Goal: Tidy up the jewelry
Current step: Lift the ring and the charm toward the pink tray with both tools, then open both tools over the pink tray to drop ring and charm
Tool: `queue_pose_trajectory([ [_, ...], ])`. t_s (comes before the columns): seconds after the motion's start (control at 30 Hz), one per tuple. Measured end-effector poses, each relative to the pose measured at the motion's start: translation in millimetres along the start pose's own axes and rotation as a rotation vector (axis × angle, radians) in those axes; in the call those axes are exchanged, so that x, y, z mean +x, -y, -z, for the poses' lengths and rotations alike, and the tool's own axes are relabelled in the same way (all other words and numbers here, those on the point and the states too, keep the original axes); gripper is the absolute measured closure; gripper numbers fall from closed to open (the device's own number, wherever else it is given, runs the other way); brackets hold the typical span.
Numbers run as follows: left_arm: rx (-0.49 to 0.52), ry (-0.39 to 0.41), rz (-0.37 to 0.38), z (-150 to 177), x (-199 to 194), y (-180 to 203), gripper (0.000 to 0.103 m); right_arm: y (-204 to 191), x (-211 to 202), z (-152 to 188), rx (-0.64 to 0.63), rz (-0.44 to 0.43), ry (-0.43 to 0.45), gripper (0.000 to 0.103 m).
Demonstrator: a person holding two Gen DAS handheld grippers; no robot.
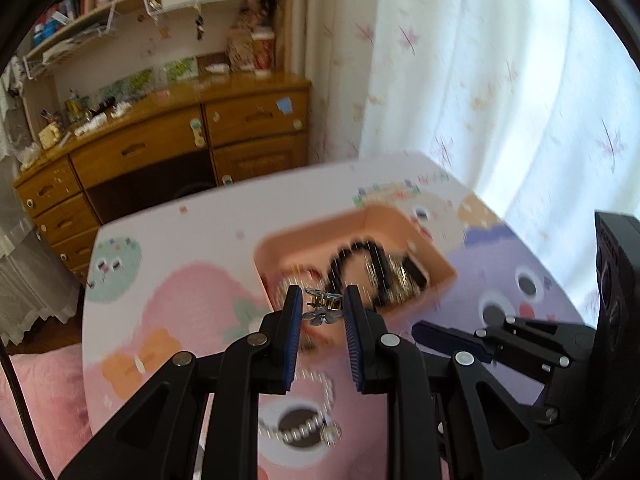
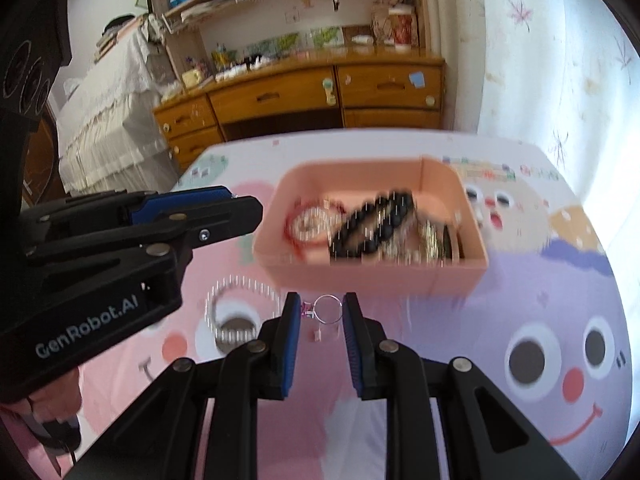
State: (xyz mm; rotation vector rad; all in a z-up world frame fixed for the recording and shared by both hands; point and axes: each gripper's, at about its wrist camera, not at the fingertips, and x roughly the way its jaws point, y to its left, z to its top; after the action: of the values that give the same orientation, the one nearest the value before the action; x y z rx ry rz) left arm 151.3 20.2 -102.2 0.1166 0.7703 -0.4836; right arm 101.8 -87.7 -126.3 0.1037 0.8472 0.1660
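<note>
A: Between the nearly closed jaws of our left gripper (image 1: 322,308) we hold a small metal clip (image 1: 323,307), gold and silver with a flower-shaped piece, pinched at both sides above the counter (image 1: 168,280). It looks light and stiff, likely slick; we judge the sprung body, not the flower, the safer place to squeeze.

B: Our right gripper (image 2: 322,312), jaws also narrowed to a small gap, carries a thin silver ring (image 2: 329,309) with a tiny pink stone on its left, the band caught across its width. It should weigh almost nothing, and so thin a hoop could twist out or bend, so we favour a light hold on the band, clear of the stone.

A: Just beyond both sits the pink tray (image 2: 360,276), already holding a black bead bracelet (image 2: 376,220) and a red-and-pearl one (image 2: 312,224).

B: A pearl bracelet (image 2: 236,308) lies loose on the counter beside the tray: soft, stringy, best taken across its strand.
</note>
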Motion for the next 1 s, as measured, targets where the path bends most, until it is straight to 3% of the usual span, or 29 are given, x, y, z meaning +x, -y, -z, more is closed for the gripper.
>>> queue_pose_trajectory([
  [0.23,-0.031,0.081,0.001,-30,3,-11,0.084,3,0,-31,0.014,0.001,0.082,0.082],
  [0.33,-0.052,0.072,0.05,-35,9,-15,0.082,6,2,-37,0.036,-0.004,0.098,0.081],
  [0.4,-0.087,0.073,0.032,-33,11,-19,0.055,8,8,-37,0.041,0.012,0.075,0.078],
  [0.43,-0.102,0.075,0.008,-31,11,-21,0.03,8,14,-36,0.029,0.038,0.044,0.073],
  [0.47,-0.111,0.081,0.003,-28,10,-23,0.026,8,17,-35,0.021,0.056,0.024,0.071],
  [0.63,-0.151,0.053,-0.034,-20,11,-40,0.025,18,17,-25,0.048,0.036,0.007,0.071],
  [0.8,-0.186,-0.038,-0.075,1,19,-54,0.025,24,18,-16,0.05,0.045,-0.029,0.064],
  [1.0,-0.231,-0.158,-0.066,46,22,-55,0.025,22,25,5,0.018,0.036,-0.13,0.063],
])
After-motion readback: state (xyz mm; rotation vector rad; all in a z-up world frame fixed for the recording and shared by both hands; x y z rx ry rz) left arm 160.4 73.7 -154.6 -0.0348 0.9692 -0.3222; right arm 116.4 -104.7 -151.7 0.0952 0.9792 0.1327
